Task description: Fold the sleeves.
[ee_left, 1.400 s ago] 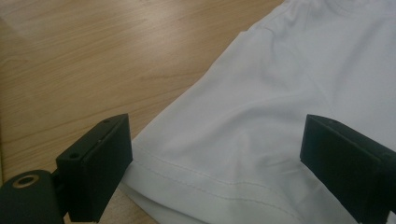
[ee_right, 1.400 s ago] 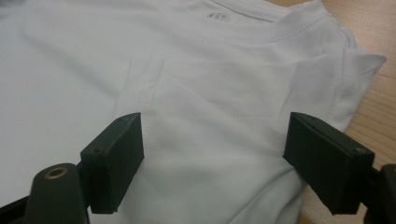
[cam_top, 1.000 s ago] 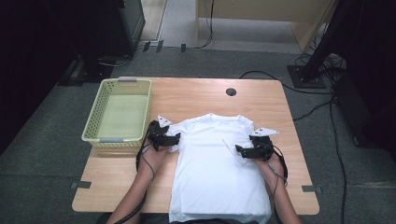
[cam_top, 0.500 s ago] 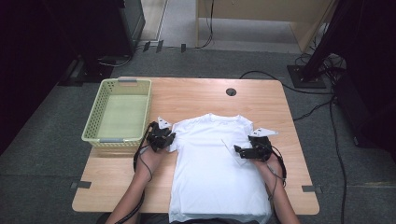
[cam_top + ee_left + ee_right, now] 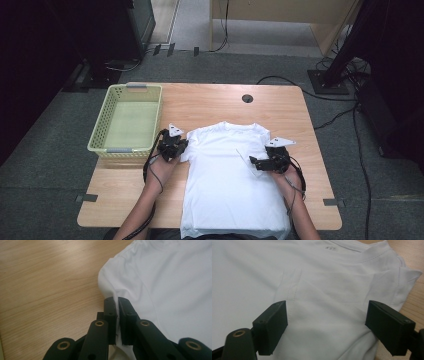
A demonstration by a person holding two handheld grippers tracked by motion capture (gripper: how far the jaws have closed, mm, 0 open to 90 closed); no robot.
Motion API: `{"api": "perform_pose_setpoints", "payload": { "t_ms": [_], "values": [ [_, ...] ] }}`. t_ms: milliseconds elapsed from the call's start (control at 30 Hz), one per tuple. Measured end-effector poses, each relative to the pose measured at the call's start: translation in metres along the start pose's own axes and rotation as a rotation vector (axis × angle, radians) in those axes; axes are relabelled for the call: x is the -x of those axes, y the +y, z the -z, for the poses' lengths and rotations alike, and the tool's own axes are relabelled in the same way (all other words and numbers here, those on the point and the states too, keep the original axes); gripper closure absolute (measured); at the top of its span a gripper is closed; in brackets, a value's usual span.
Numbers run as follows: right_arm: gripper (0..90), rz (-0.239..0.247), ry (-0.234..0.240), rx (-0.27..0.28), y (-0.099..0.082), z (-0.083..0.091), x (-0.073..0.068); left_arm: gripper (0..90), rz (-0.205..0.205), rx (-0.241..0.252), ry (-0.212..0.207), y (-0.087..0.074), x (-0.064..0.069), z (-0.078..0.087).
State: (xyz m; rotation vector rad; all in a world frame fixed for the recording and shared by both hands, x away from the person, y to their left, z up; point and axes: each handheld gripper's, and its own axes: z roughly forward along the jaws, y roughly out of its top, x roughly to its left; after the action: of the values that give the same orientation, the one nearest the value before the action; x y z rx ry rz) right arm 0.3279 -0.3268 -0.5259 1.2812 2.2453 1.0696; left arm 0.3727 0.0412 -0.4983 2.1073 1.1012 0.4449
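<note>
A white T-shirt (image 5: 227, 180) lies flat on the wooden table (image 5: 210, 105), collar away from the person. My left gripper (image 5: 181, 149) sits at the shirt's left sleeve. In the left gripper view its jaws have just been closing, and the gripper (image 5: 117, 301) is shut on the sleeve's edge, with the T-shirt (image 5: 170, 285) spreading to the right. My right gripper (image 5: 254, 161) hovers over the shirt's right side, where the sleeve is folded inward. Its jaws stand wide open in the right gripper view (image 5: 326, 308), with flat T-shirt (image 5: 324, 277) fabric below them.
A pale green basket (image 5: 98, 125) stands at the table's left, close to my left gripper. A round cable hole (image 5: 247, 98) sits near the far edge. Bare wood runs behind the shirt and along its right side. Cables lie on the floor beyond.
The left gripper's jaws have drawn together on the sleeve's edge, and the hand has shifted slightly. The right gripper has stayed where it was.
</note>
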Motion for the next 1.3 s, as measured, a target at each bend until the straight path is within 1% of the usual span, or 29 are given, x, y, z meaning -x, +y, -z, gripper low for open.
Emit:
{"api": "perform_pose_setpoints", "payload": {
  "t_ms": [67,133,200,267,400,467,533,633,700,767,833,867,900,1100,1167,1300],
  "values": [
    [16.4,0.012,-0.003,-0.001,0.000,-0.001,-0.001,87.5,-0.009,0.003,0.002,0.001,0.003,0.001],
    [15.7,0.010,-0.005,0.000,0.000,-0.001,-0.001,87.5,-0.015,0.004,0.002,0.002,0.005,0.002],
    [15.6,0.009,-0.006,0.003,0.000,-0.001,-0.002,87.5,-0.007,0.006,-0.003,0.003,0.006,0.002],
    [15.2,0.002,-0.008,0.004,-0.001,-0.001,-0.002,87.4,0.014,-0.001,-0.009,0.004,0.006,0.003],
    [14.9,-0.001,-0.009,0.004,-0.001,-0.001,-0.003,87.5,0.022,-0.001,-0.018,0.006,0.008,0.004],
    [14.8,-0.002,-0.017,0.003,-0.001,-0.001,-0.004,87.4,0.006,-0.014,-0.022,0.007,0.011,0.002],
    [13.8,0.015,-0.027,-0.001,-0.001,-0.002,-0.006,87.5,0.005,-0.024,-0.030,0.008,0.012,-0.001],
    [12.5,0.013,-0.031,-0.004,-0.001,-0.002,-0.007,87.5,0.007,-0.039,-0.042,0.010,0.015,-0.004],
    [12.4,0.011,-0.030,-0.005,-0.001,-0.003,-0.007,87.4,-0.004,-0.039,-0.043,0.013,0.017,-0.005],
    [12.2,0.011,-0.028,-0.005,-0.001,-0.003,-0.007,87.3,0.003,-0.046,-0.036,0.016,0.019,-0.006],
    [12.2,0.012,-0.028,-0.005,-0.001,-0.003,-0.006,87.4,0.031,-0.046,-0.053,0.018,0.020,-0.008],
    [12.2,0.011,-0.028,-0.005,-0.001,-0.003,-0.007,87.3,0.026,-0.050,-0.055,0.019,0.022,-0.009],
    [12.2,0.011,-0.028,-0.005,-0.001,-0.003,-0.006,87.4,0.013,-0.053,-0.052,0.019,0.023,-0.009],
    [11.7,0.011,-0.024,-0.005,-0.001,-0.003,-0.006,87.4,-0.015,-0.050,-0.043,0.017,0.031,-0.006],
    [11.3,0.014,-0.020,-0.006,-0.001,-0.003,-0.006,87.3,-0.027,-0.047,-0.044,0.018,0.034,-0.005],
    [11.1,0.014,-0.018,-0.006,-0.001,-0.003,-0.006,87.3,-0.038,-0.039,-0.052,0.019,0.039,-0.002]
  ]
}}
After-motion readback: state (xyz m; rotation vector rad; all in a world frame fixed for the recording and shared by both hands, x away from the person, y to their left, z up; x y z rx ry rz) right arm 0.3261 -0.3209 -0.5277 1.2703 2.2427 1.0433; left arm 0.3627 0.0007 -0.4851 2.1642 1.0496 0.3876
